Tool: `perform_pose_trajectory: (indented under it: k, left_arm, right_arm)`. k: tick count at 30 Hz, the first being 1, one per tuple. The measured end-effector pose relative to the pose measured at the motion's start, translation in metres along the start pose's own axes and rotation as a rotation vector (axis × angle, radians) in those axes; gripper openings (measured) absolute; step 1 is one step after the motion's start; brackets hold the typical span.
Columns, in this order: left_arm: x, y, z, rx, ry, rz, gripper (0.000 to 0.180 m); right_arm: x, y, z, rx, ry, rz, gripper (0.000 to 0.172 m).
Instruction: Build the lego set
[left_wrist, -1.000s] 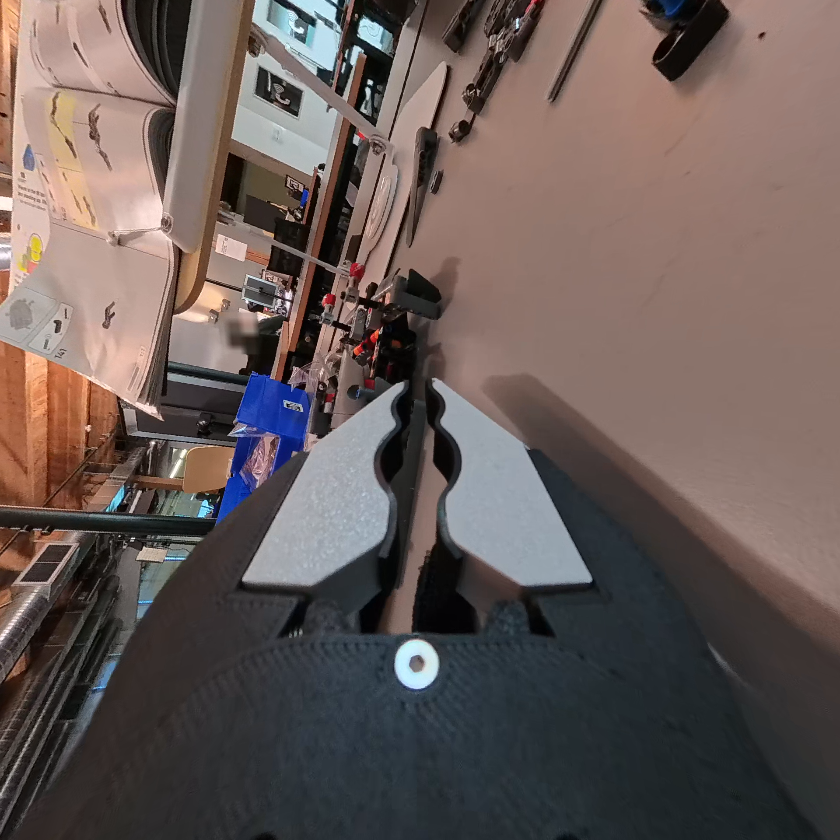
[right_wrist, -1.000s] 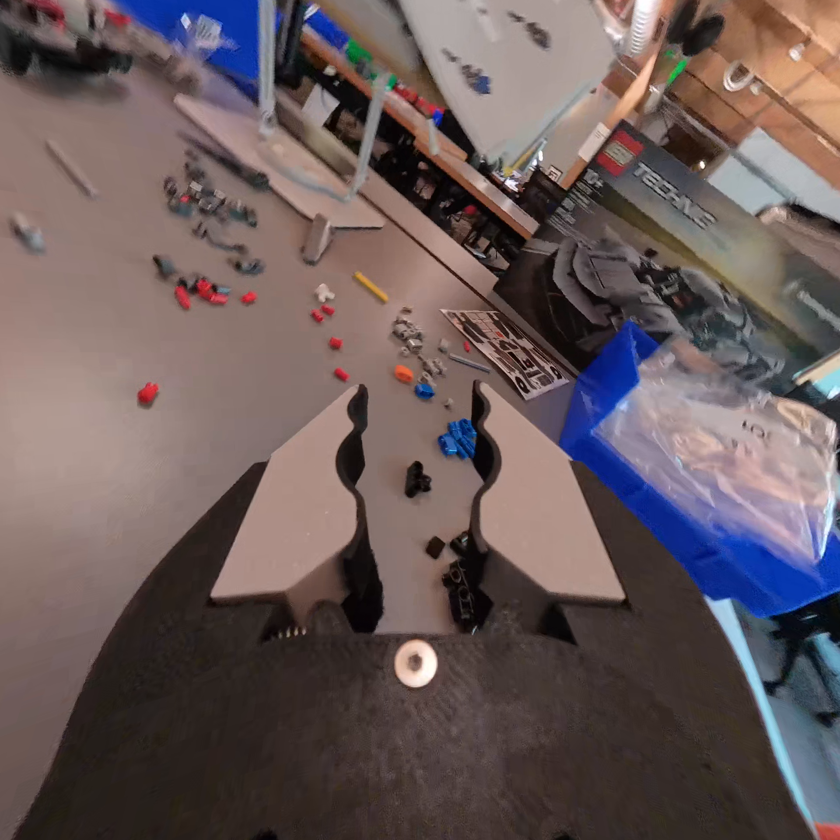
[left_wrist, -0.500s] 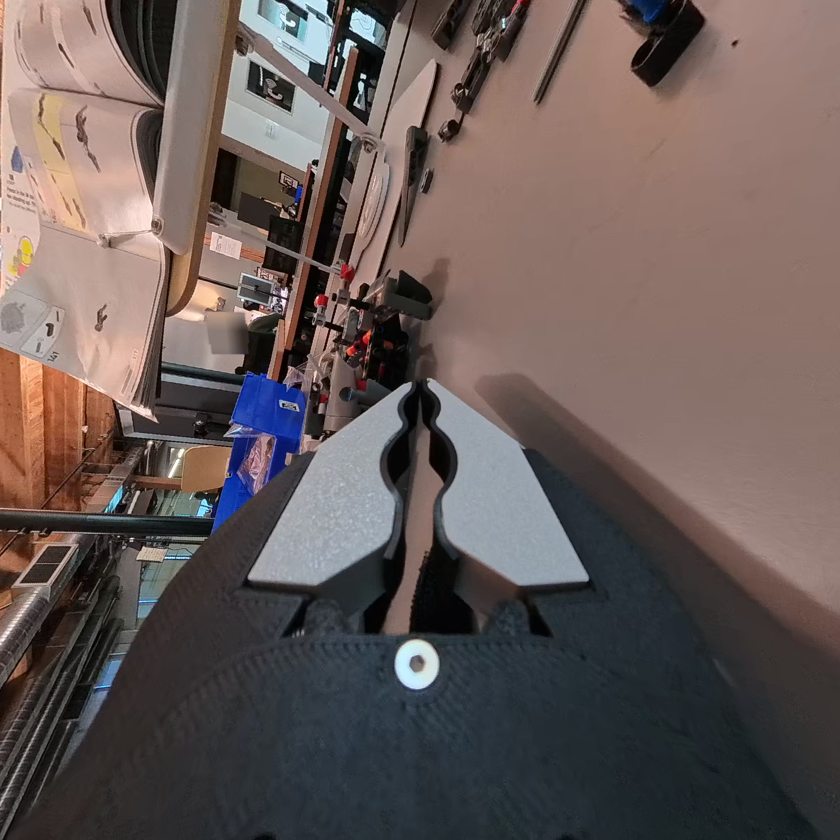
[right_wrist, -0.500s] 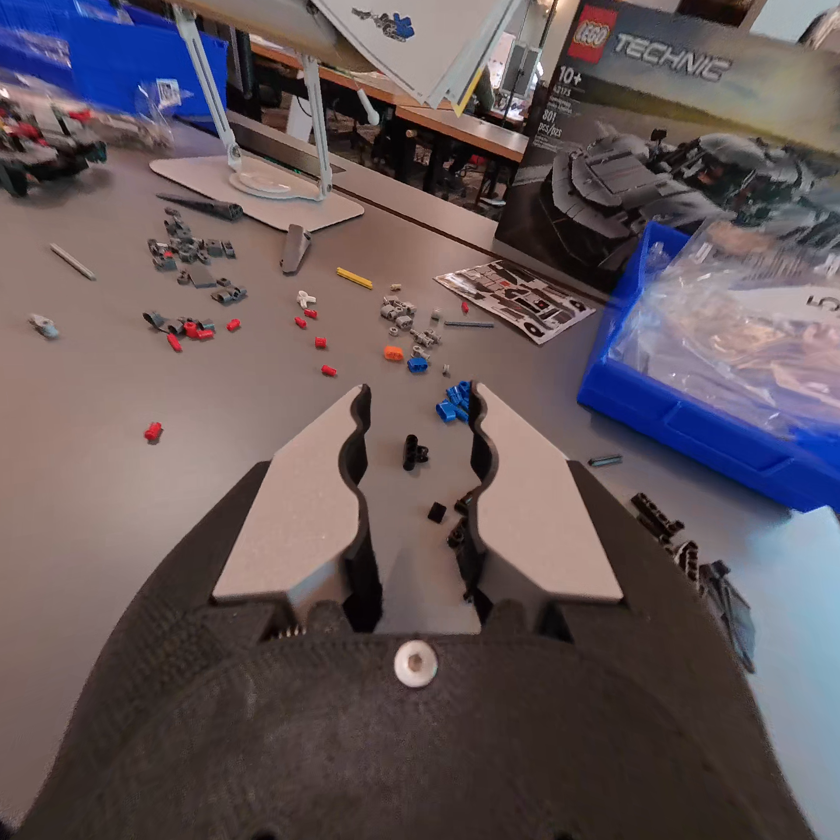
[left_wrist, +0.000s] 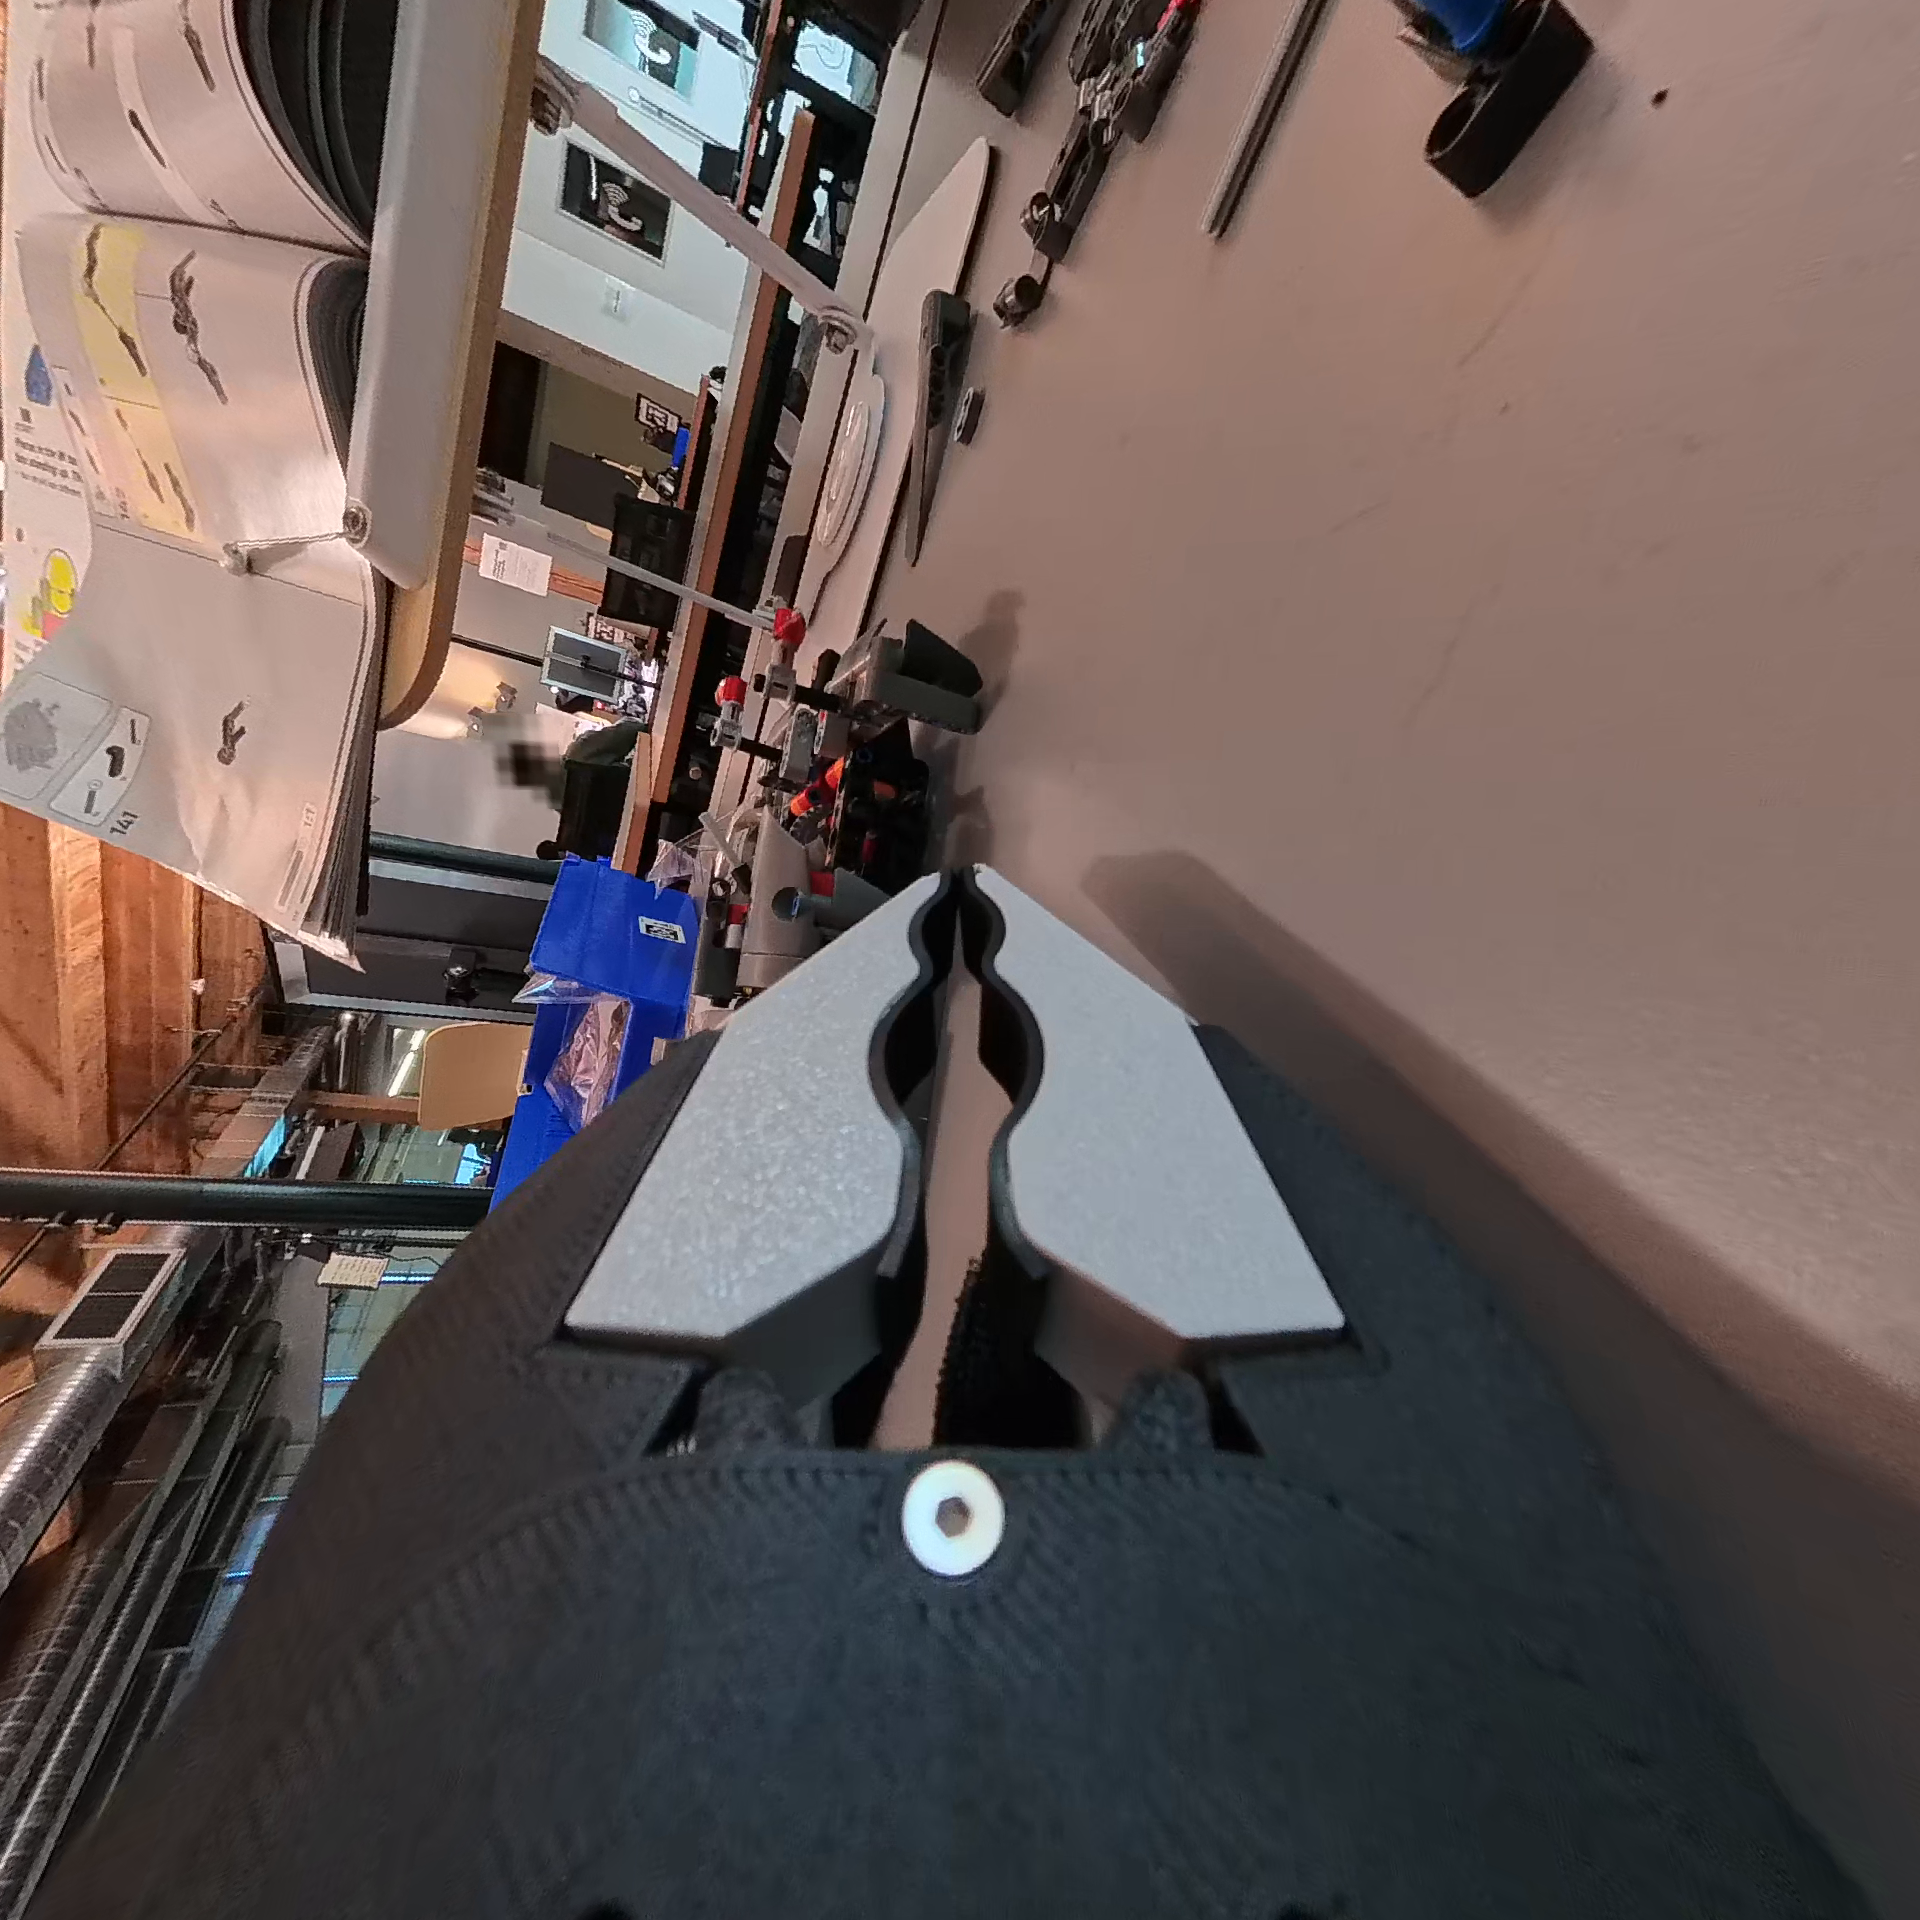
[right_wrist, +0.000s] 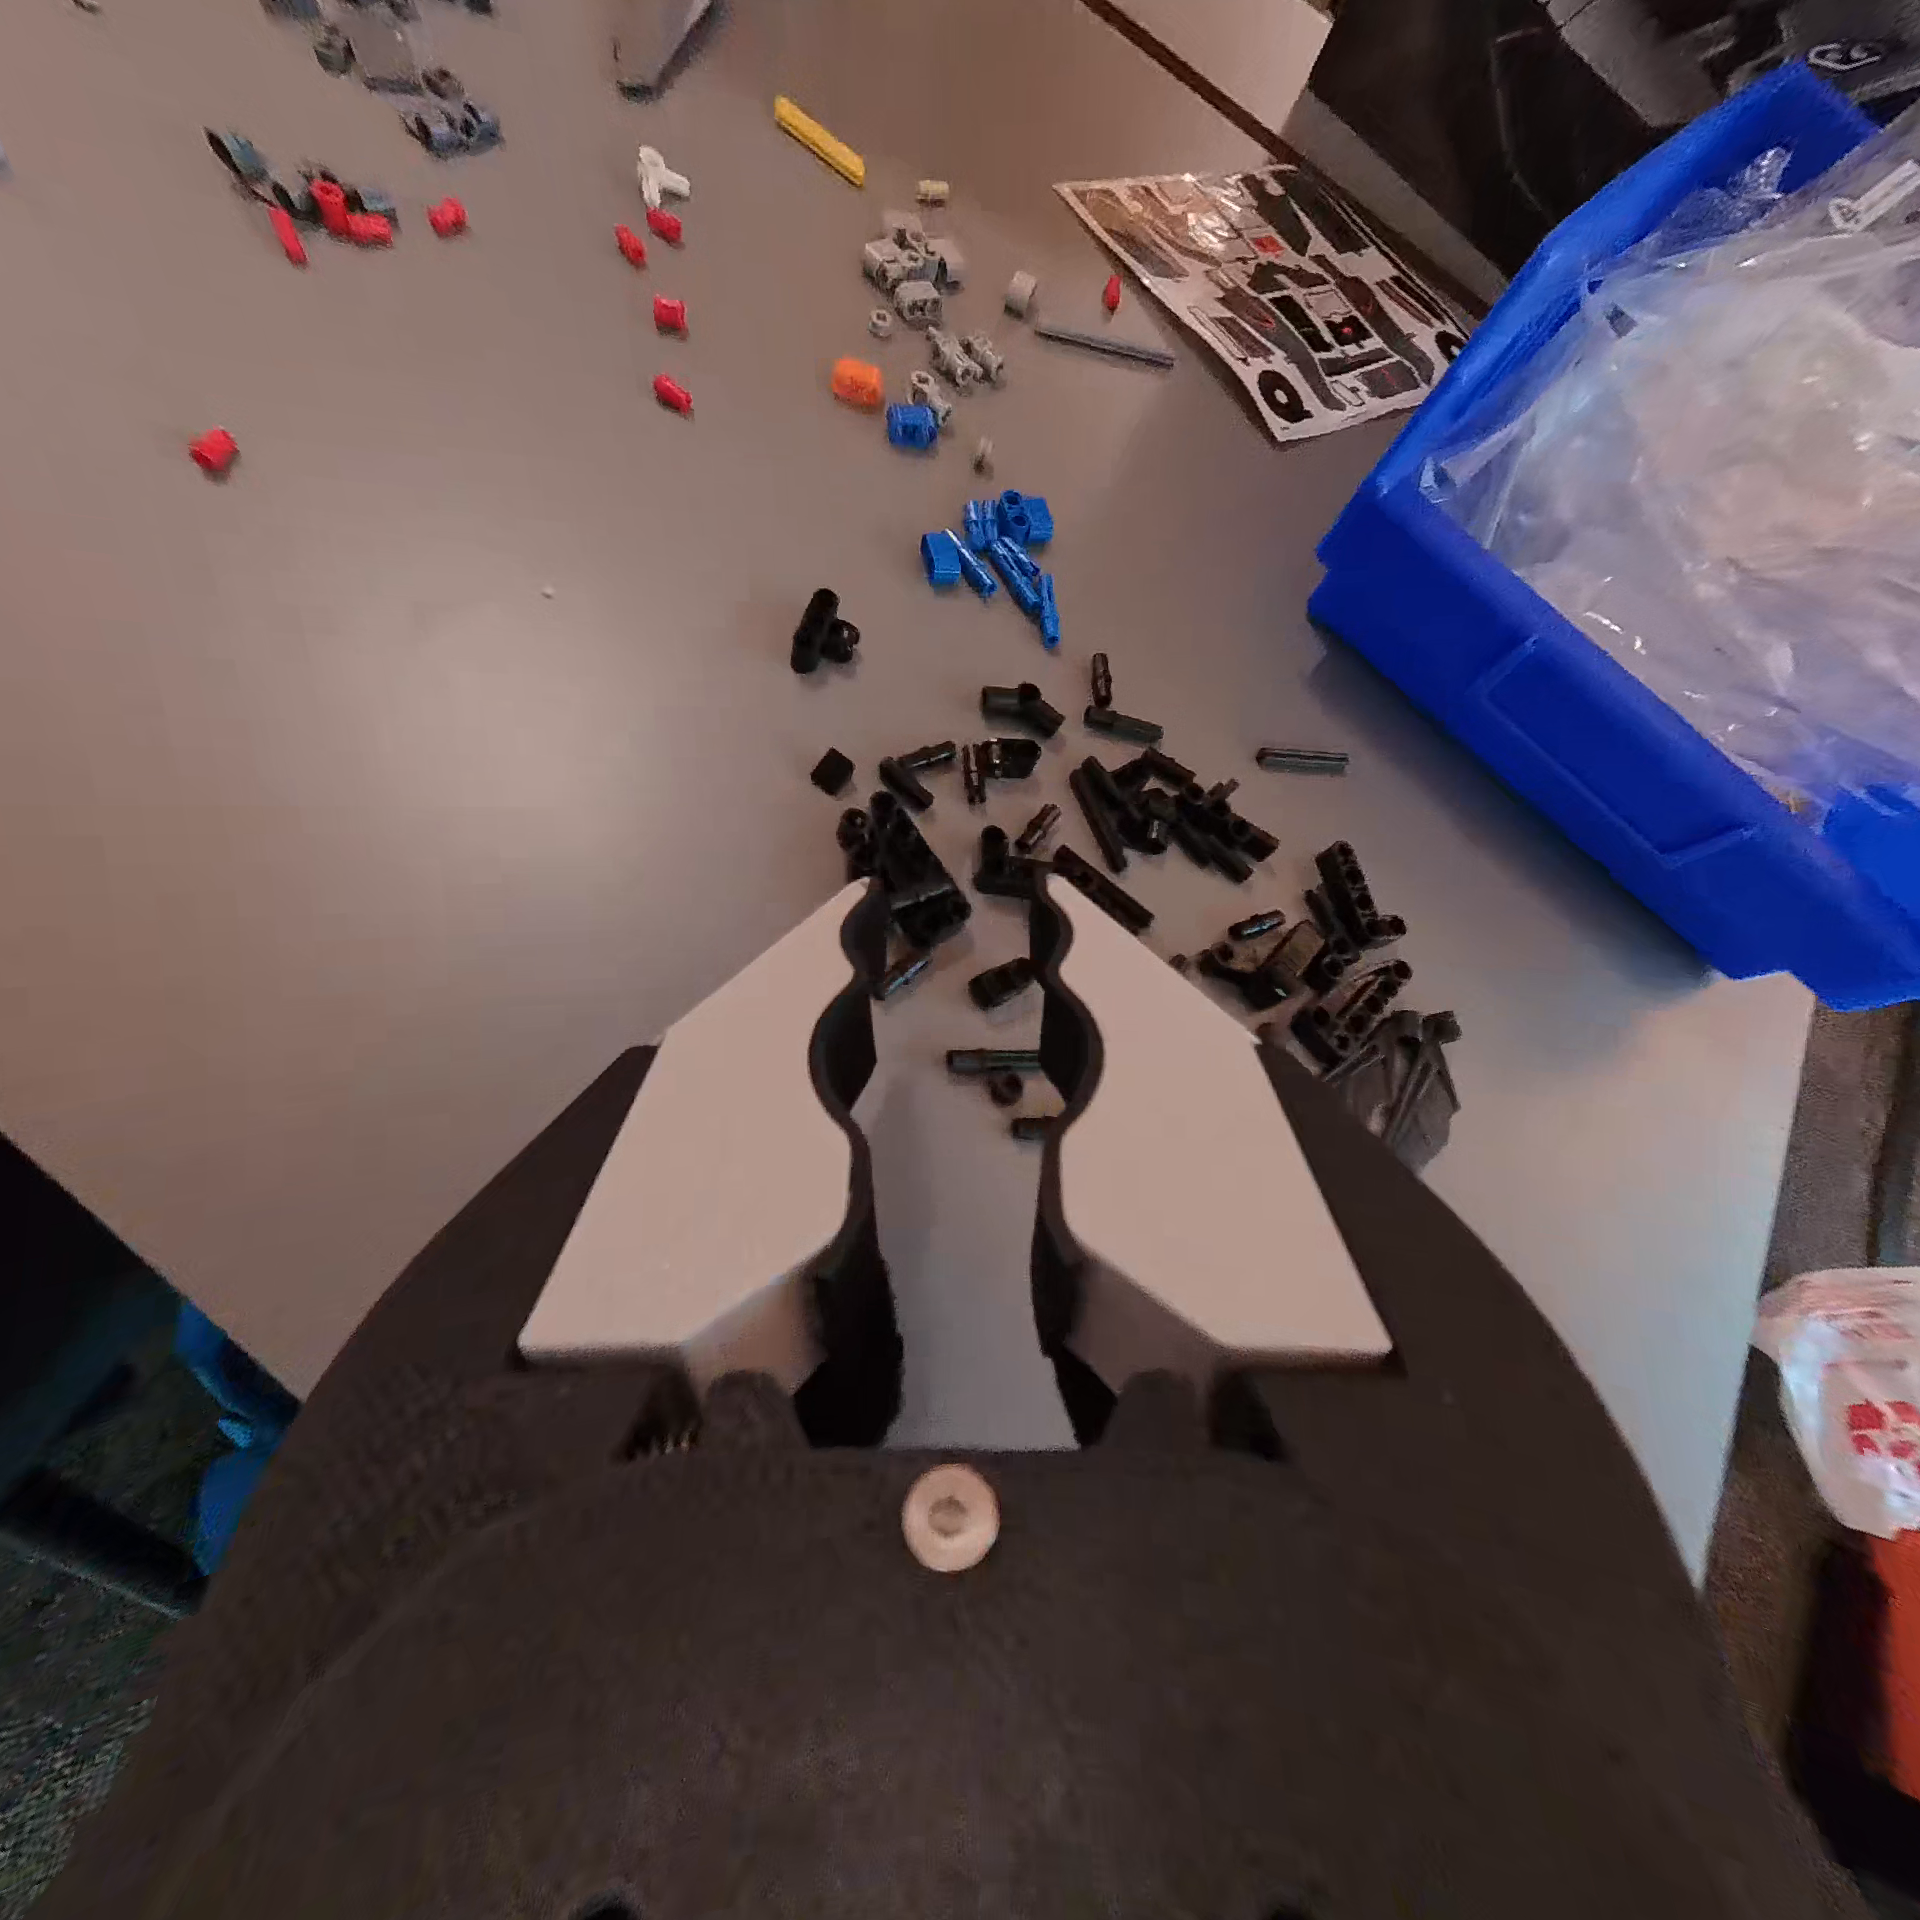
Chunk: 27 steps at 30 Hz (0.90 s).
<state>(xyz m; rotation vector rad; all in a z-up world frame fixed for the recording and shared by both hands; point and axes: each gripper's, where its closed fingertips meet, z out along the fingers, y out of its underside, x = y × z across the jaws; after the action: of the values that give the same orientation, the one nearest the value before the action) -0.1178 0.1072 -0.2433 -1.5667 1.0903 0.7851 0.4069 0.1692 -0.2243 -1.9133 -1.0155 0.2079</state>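
My left tool (left_wrist: 958, 883) is closed on nothing, just short of the half-built brick model (left_wrist: 831, 769) on the surface (left_wrist: 1455, 623).

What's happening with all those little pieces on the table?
A person holds two grippers over a grey table. The right gripper hovers open above a heap of small black building pieces, gripping none. The left gripper is shut on nothing, near a half-built model.

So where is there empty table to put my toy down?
The bare grey tabletop left of the heap of small black plastic pieces, below the lone red piece, is free. It is crowded from the heap to the blue plastic bin.
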Motion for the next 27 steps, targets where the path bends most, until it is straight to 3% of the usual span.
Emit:
perform_pose_trajectory:
  k: [3, 10, 16, 23, 27]
  left_arm:
    - [0.000, 0.000, 0.000, 0.000, -0.002, 0.003, 0.000]
    - [0.000, 0.000, 0.000, -0.003, -0.005, 0.008, 0.000]
    - [0.001, 0.001, 0.001, -0.013, -0.001, 0.006, 0.000]
    - [0.001, 0.001, 0.002, -0.019, 0.004, 0.005, 0.000]
    - [0.001, 0.001, 0.002, -0.020, 0.004, 0.005, 0.000]
  right_arm:
    - [0.017, 0.004, 0.002, -0.029, 0.022, -0.027, 0.017]
    - [0.044, 0.023, 0.014, -0.140, -0.033, -0.083, 0.021]
    - [0.017, 0.034, 0.013, -0.196, -0.229, -0.151, 0.026]
    - [0.008, 0.036, 0.022, -0.210, -0.262, -0.157, 0.013]
    - [0.013, 0.024, 0.015, -0.151, -0.270, -0.122, 0.032]
